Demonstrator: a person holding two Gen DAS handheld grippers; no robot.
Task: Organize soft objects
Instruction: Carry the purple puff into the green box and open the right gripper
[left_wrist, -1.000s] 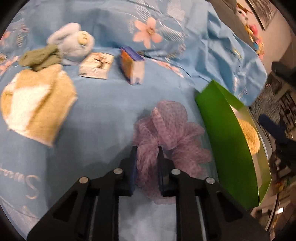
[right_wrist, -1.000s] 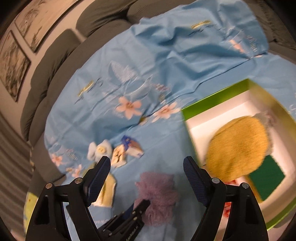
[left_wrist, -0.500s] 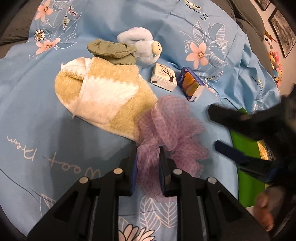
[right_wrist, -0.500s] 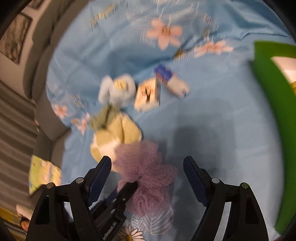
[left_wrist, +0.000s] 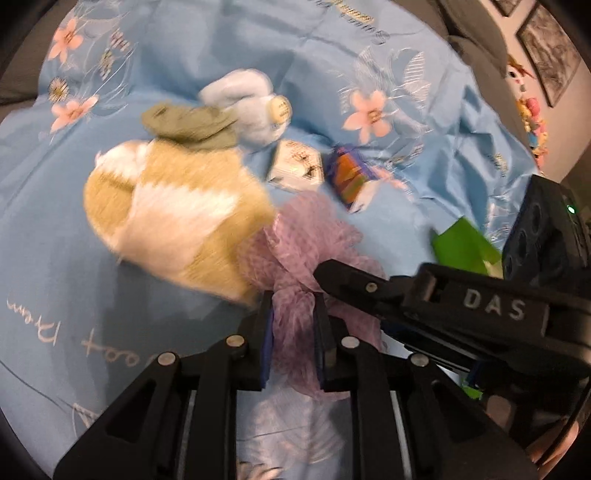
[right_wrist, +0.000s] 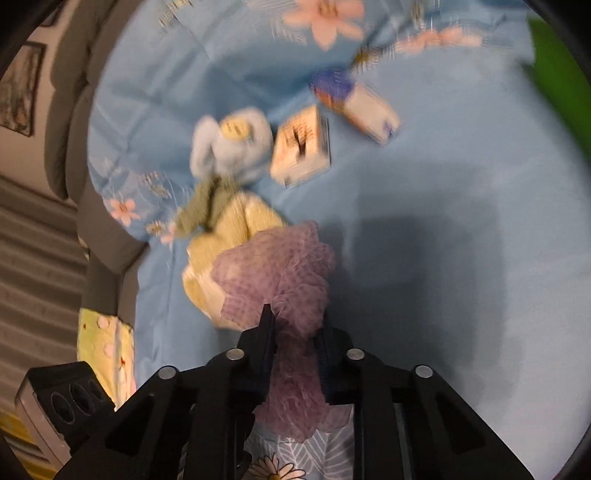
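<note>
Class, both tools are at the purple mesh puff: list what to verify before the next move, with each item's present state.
1. Left tool shut on purple puff: ok.
2. Right tool closing, puff between its fingers: ok.
3. Puff clear of tan mitt: cannot tell, they overlap.
4. Green box in view: ok, only a corner.
5. Small cartons clear of both tools: ok.
</note>
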